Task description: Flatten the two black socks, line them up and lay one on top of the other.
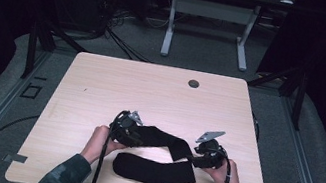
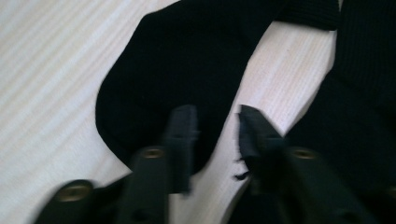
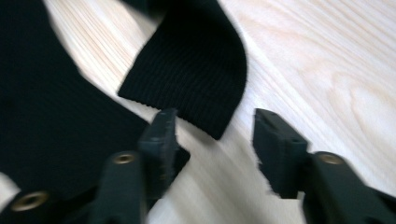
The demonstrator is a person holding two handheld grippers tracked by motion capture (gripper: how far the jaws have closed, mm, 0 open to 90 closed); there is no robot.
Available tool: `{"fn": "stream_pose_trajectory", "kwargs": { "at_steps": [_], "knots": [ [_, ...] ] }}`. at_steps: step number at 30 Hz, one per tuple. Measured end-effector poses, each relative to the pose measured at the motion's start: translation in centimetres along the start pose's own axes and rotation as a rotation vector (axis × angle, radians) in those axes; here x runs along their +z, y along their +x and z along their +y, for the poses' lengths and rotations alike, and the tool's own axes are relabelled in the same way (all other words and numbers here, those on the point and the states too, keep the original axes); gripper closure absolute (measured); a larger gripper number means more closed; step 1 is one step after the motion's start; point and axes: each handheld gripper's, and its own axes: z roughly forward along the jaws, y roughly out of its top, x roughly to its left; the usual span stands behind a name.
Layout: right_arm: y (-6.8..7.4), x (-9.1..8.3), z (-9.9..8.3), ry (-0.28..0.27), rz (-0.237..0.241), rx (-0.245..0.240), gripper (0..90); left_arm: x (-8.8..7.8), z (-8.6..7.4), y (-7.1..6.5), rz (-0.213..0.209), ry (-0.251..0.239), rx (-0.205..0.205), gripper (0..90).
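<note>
Two black socks lie near the front edge of a light wooden table [image 1: 101, 85]. The upper sock [image 1: 162, 139] stretches between my two grippers, and the lower sock [image 1: 154, 171] lies flat just in front of it. My left gripper [image 1: 135, 137] is open over the upper sock's toe [image 2: 177, 70], its jaws [image 2: 217, 121] apart above the fabric; the lower sock [image 2: 359, 116] is to their right. My right gripper [image 1: 197, 158] is open at the ribbed cuff [image 3: 196, 70], whose corner reaches in between the jaws [image 3: 217, 126]. The lower sock [image 3: 46, 116] runs beneath the left jaw.
A round cable hole [image 1: 194, 83] sits near the table's far edge. Beyond the table stand another desk's white legs [image 1: 169, 31] on grey carpet. Cables trail from both grippers off the front edge. The person's hands [image 1: 96, 143] hold the grippers.
</note>
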Motion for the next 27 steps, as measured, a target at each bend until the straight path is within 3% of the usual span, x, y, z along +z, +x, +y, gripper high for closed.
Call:
{"fn": "stream_pose_trajectory", "kwargs": {
  "at_steps": [3,5,8,9,12,15,20,27],
  "knots": [
    [-1.2,-1.3,-0.5,-0.054,0.043,0.123,45.2,-1.2,-0.4,0.6,-0.002,-0.050,-0.037,49.2],
    [-1.9,-1.8,-0.5,-0.059,0.052,0.187,44.0,-1.8,-0.6,1.3,0.016,-0.074,-0.094,44.8],
    [-2.3,-1.4,0.0,-0.060,0.067,0.252,43.3,-1.5,-0.7,2.3,0.040,-0.045,-0.174,42.3],
    [-2.2,-1.0,0.3,-0.048,0.064,0.265,43.5,-1.3,-0.8,2.4,0.049,-0.025,-0.183,42.2],
    [-1.8,0.1,0.9,-0.030,0.047,0.270,45.7,-0.5,-1.0,2.8,0.065,-0.013,-0.227,42.3],
    [-1.5,0.7,1.4,-0.010,0.035,0.273,47.9,0.0,-0.8,3.0,0.085,-0.001,-0.242,43.5],
    [-1.1,1.2,1.8,0.038,0.013,0.244,51.7,0.7,-0.3,2.7,0.123,0.028,-0.218,49.8],
    [-1.0,1.6,1.6,0.050,0.008,0.245,62.2,1.2,-0.2,2.1,0.154,0.065,-0.179,63.3]
  ]
}}
